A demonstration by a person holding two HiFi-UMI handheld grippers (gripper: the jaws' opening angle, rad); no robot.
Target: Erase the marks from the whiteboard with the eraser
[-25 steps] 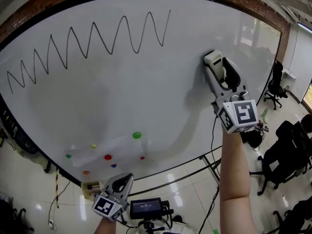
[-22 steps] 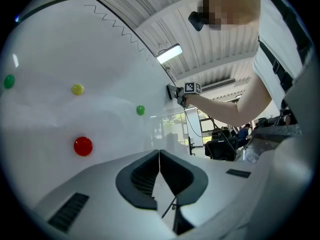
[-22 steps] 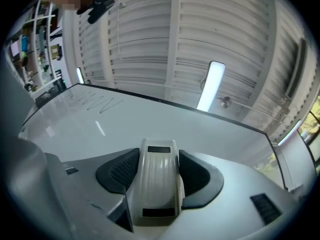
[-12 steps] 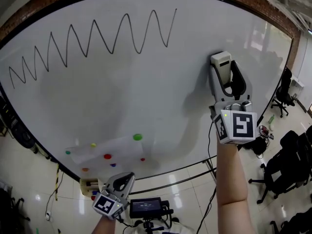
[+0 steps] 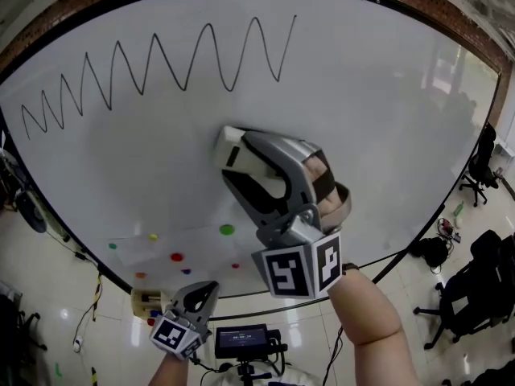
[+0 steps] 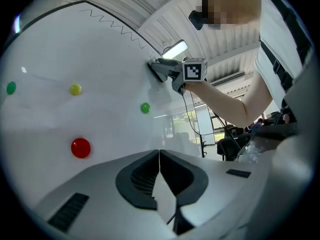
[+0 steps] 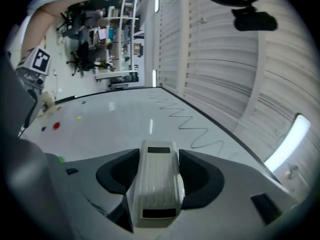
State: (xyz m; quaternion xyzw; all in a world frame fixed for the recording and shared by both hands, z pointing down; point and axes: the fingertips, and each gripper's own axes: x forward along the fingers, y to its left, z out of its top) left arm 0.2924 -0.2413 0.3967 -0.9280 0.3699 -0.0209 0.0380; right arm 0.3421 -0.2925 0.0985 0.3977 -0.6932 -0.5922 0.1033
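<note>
- right gripper point(image 7: 159, 156): jaws spread wide, pinching the eraser point(image 7: 159, 184) by its two long sides; the right gripper view shows the cream, ribbed body sitting lengthwise between the pads
- head view: same eraser point(image 5: 230, 143) sticks out of the gripper tips, mid-board and well below the zigzag mark point(image 5: 161, 63); a bare forearm comes up from the bottom right
- left gripper view only: shows the right gripper from the side, front end right at the board surface; cannot tell if it actually touches
- left gripper point(image 6: 159, 160): jaws pressed together, nothing between them; its own view shows the pads meeting in a thin line
- head view puts the left gripper point(image 5: 197, 296) low, at the bottom edge of the whiteboard point(image 5: 378, 111), well apart from the right one
- zigzag mark runs along the upper part of the board, unerased; it is seen whole in the head view, only as a thin line far off in the two gripper views
- magnets low on the board: green magnet point(image 5: 227, 230), red magnet point(image 5: 178, 258), yellow magnet point(image 5: 154, 239); they are large and close in the left gripper view, tiny dots in the right gripper view
- head view alone: office chairs point(image 5: 475, 296) on the floor at right, small screen device point(image 5: 241, 342) beneath the board
</note>
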